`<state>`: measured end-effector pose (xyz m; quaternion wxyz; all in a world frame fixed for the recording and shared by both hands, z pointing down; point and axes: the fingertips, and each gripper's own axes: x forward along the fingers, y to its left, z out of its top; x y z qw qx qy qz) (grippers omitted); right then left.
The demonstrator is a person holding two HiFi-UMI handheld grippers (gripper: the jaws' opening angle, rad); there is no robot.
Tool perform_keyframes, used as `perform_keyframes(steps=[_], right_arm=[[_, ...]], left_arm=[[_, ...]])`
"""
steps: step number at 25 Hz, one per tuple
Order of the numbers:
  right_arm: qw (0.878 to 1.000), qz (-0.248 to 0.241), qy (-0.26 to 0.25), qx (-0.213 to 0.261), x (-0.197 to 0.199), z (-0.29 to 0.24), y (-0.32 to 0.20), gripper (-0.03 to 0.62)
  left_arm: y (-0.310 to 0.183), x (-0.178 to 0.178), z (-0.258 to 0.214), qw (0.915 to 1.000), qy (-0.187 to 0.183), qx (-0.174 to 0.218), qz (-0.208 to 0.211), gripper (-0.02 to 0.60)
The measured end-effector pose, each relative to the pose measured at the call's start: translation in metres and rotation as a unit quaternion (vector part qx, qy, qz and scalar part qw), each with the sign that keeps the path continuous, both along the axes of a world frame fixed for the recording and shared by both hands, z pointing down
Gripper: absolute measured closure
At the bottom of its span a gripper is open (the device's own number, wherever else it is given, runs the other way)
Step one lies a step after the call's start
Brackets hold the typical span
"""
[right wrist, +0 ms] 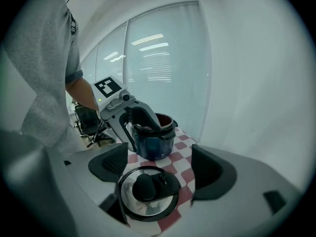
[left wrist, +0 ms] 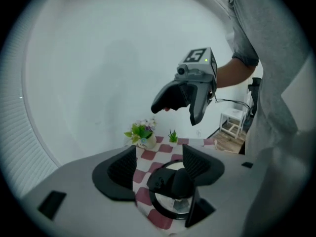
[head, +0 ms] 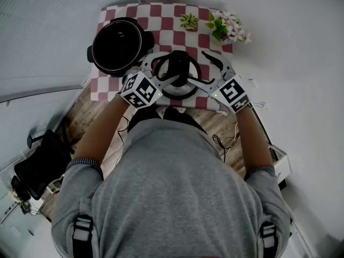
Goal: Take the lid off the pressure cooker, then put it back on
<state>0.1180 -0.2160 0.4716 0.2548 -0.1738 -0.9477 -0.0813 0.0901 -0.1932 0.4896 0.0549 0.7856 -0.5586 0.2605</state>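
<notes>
The pressure-cooker lid [right wrist: 148,202] lay flat on the red-and-white checked cloth [head: 161,15], near the person and at the middle of the cloth. Its black knob [right wrist: 143,186] faced straight up. The open cooker pot [head: 117,46] stood well apart, to the far left.

The left gripper [left wrist: 159,168] came in from the left with its jaws wide apart. The knob sat low between them, and neither pad touched it. The right gripper [right wrist: 159,168] mirrored this from the right, also wide open and holding nothing, with the lid just below its jaws.

The lid looked like a glass disc in a dark rim. It was likely stiff, fairly heavy for its size, smooth and breakable. It would probably ring or chip if dropped, and it could slide on the cloth if nudged sideways. The rim lay too flat against the cloth to get a jaw under it. The knob at the centre seemed the sounder hold, since a grip there would keep the lid level when lifted.

Being round, the lid had no real long axis. Its flat face was horizontal and its axis ran vertically through the knob. A short black piece ran out from the knob towards the rim. Which way it needed to face to seat on the pot could not be told.
</notes>
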Motion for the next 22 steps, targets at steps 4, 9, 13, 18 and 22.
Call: perform_keyframes(steps=[4,9,13,18,22], right_arm=[[0.998,-0.03,0.056,0.012,-0.002,0.035,0.007,0.175],[0.99,-0.061,0.125,0.036,0.001,0.085,0.018,0.174],[0.982,-0.083,0.163,0.048,0.002,0.115,0.025,0.175],[0.973,-0.098,0.2,0.056,0.002,0.15,0.028,0.182],[0.964,-0.11,0.228,0.087,0.003,0.178,0.027,0.194]], left_arm=[[-0.003,0.013,0.043,0.9953,-0.049,-0.068,0.048,0.264],[-0.001,0.025,0.088,0.9841,-0.082,-0.129,0.09,0.264],[-0.003,0.026,0.114,0.977,-0.089,-0.162,0.107,0.264],[-0.001,0.028,0.142,0.9675,-0.093,-0.199,0.126,0.264],[0.004,0.027,0.162,0.9597,-0.097,-0.225,0.137,0.264]])
